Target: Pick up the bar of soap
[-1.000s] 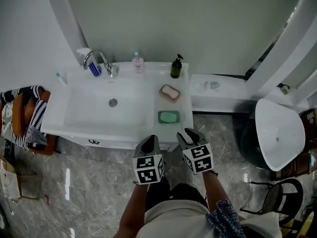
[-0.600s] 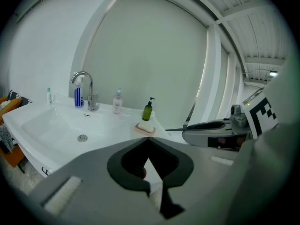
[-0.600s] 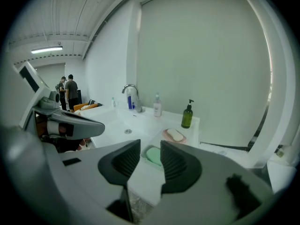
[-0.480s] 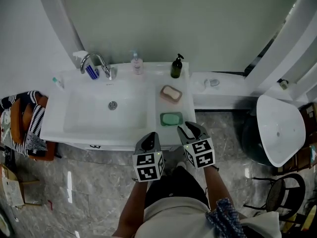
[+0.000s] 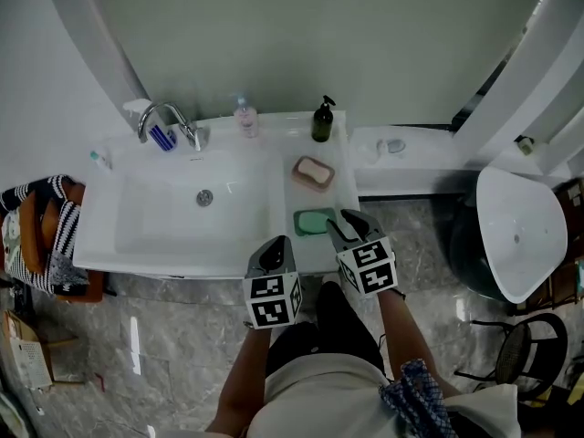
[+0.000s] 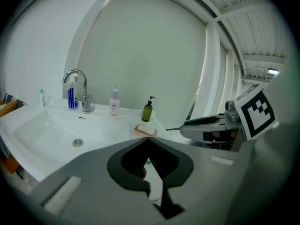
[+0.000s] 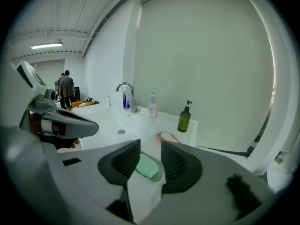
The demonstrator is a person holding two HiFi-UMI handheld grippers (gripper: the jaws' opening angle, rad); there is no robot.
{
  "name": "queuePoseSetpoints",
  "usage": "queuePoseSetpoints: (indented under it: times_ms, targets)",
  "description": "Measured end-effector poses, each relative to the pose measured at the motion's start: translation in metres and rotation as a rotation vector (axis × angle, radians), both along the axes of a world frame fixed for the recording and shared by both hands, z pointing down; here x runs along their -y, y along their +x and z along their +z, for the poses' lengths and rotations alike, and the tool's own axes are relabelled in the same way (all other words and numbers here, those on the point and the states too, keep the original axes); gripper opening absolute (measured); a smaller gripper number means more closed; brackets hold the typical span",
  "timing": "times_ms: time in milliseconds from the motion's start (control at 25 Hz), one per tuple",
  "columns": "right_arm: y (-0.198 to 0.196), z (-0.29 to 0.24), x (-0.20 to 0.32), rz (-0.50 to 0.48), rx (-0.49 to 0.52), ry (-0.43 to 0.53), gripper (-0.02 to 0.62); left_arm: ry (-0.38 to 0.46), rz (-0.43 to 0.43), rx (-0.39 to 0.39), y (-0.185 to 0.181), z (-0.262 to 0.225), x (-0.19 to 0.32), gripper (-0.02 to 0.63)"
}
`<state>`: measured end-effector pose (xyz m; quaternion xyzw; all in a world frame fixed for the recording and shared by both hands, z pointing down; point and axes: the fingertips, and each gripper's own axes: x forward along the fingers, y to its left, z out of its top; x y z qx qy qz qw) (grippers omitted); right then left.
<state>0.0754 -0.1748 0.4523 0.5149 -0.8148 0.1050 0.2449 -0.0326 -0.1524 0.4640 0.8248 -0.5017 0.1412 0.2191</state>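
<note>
A pale bar of soap lies on a pink dish at the right of the white washbasin counter. In front of it a green bar rests in a green dish. My right gripper hovers at the counter's front edge, just right of the green dish. It is open, and the green bar shows through the gap between its jaws, untouched, with the pink dish beyond. My left gripper hangs at the counter's front edge, shut and empty. The pale soap lies ahead of its closed tips.
A chrome tap, a small clear bottle and a dark green pump bottle line the back of the basin. A white toilet stands at the right. A chair with striped cloth is at the left.
Both grippers have moved forward toward the counter. The right one now reaches the front edge beside the green dish. Neither jaw opening has changed.
</note>
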Motion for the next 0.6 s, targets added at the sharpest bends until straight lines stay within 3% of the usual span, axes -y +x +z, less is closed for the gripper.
queuePoseSetpoints:
  times_ms: [600]
  targets:
    - [0.017, 0.014, 0.083, -0.089, -0.067, -0.031, 0.155, -0.039, 0.026, 0.027, 0.032, 0.015, 0.057, 0.007]
